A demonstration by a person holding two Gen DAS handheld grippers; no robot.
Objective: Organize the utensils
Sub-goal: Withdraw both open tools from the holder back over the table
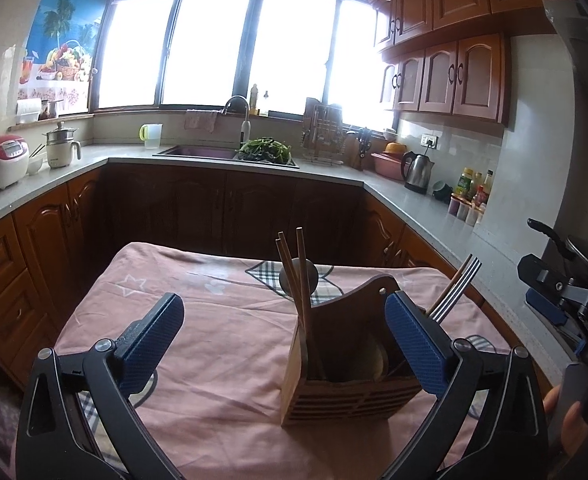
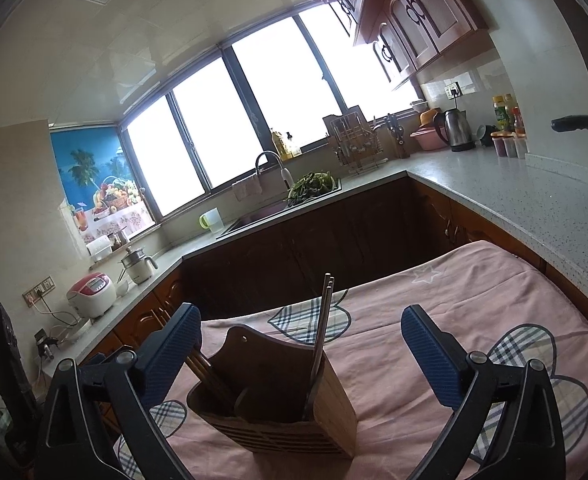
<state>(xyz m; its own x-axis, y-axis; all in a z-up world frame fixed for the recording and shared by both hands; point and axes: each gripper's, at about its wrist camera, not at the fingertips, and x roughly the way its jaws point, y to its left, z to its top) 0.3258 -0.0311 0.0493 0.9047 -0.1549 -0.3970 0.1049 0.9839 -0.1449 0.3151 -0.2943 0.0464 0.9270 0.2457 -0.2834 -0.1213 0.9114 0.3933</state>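
A wooden utensil holder (image 1: 346, 376) stands on the pink cloth-covered table (image 1: 221, 320). Chopsticks (image 1: 300, 280) and a dark spoon (image 1: 298, 276) stick up from its left compartment; a metal fork (image 1: 456, 294) and a wooden handle lean out at its right, behind my finger. My left gripper (image 1: 289, 344) is open and empty, its right finger beside the holder's right side. In the right wrist view the holder (image 2: 277, 396) stands between my fingers, nearer the left one, with chopsticks (image 2: 322, 328) upright. My right gripper (image 2: 300, 360) is open and empty. It also shows in the left wrist view (image 1: 562, 300), at the far right.
Kitchen counters run around the room, with a sink (image 1: 201, 152) and greens (image 1: 265, 150) under the window, a rice cooker (image 1: 1, 160) at left, a kettle (image 1: 418, 170) and bottles (image 1: 474, 192) at right. Dark cabinets (image 1: 229, 208) lie beyond the table's far edge.
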